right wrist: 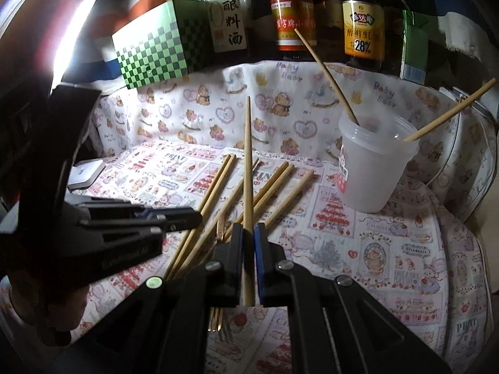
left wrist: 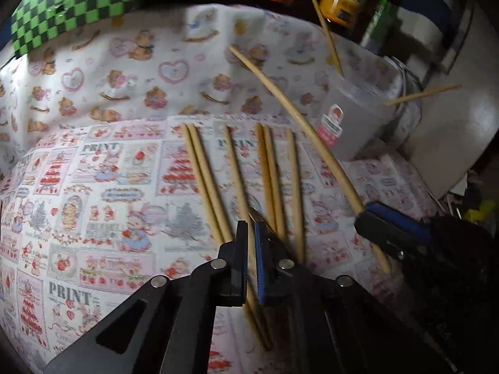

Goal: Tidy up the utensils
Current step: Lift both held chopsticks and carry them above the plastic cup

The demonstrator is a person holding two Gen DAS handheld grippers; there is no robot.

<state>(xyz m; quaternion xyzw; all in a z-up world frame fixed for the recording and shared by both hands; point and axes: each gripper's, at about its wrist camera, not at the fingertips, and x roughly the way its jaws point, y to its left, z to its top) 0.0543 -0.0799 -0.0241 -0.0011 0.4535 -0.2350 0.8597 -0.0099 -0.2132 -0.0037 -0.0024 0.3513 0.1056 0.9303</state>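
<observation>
Several wooden chopsticks (left wrist: 205, 174) lie on the printed cloth, also in the right wrist view (right wrist: 274, 184). My right gripper (right wrist: 248, 233) is shut on one chopstick (right wrist: 248, 162) and holds it raised, tip pointing away; in the left wrist view that gripper (left wrist: 365, 215) holds the chopstick (left wrist: 290, 106) slanting toward a translucent plastic cup (left wrist: 352, 115). The cup (right wrist: 374, 168) holds two chopsticks (right wrist: 324, 74), leaning out. My left gripper (left wrist: 251, 227) hovers just above the lying chopsticks with its jaws nearly closed and nothing visibly clamped; it also shows in the right wrist view (right wrist: 184, 218).
Sauce bottles (right wrist: 361, 21), a green checkered box (right wrist: 156, 50) and a green carton (right wrist: 413, 50) stand along the back. A small white device (right wrist: 85, 171) lies at the left. The printed cloth (right wrist: 389, 249) covers the table.
</observation>
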